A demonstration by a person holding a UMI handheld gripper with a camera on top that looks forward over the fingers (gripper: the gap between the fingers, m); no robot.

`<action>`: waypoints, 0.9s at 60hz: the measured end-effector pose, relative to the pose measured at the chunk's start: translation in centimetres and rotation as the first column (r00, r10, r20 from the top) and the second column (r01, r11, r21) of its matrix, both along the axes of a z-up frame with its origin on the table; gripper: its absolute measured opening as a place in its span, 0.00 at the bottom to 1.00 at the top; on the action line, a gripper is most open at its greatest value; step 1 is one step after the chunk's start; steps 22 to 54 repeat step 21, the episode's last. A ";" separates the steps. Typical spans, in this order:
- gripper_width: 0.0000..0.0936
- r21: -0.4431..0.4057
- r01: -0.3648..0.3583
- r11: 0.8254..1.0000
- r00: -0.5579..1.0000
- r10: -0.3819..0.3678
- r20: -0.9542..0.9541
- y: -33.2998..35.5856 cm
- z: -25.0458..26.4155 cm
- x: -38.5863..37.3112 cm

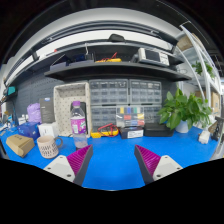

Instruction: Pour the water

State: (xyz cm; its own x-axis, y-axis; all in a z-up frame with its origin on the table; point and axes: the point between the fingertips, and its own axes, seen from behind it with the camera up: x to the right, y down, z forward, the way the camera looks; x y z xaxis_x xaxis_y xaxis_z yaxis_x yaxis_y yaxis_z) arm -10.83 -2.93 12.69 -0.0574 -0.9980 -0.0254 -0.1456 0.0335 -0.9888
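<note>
The gripper (111, 160) is wide open, holding nothing, over a blue table (110, 150). Far ahead, left of the plant (185, 108), stands a bottle (78, 119) with a purple label, unreadable.

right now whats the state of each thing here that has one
gripper: open, holding nothing
bottle: upright beyond the gripper, pink cap on
basket: upright on the blue table, contents not visible
plant: upright in its pot
drawer cabinet: drawers shut
</note>
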 end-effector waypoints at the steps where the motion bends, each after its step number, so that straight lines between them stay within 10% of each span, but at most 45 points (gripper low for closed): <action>1: 0.92 0.003 0.005 1.000 1.000 -0.005 0.002 -0.2 0.0 -0.2; 54: 0.92 0.008 0.065 0.998 0.997 -0.065 0.037 -1.8 1.0 -2.1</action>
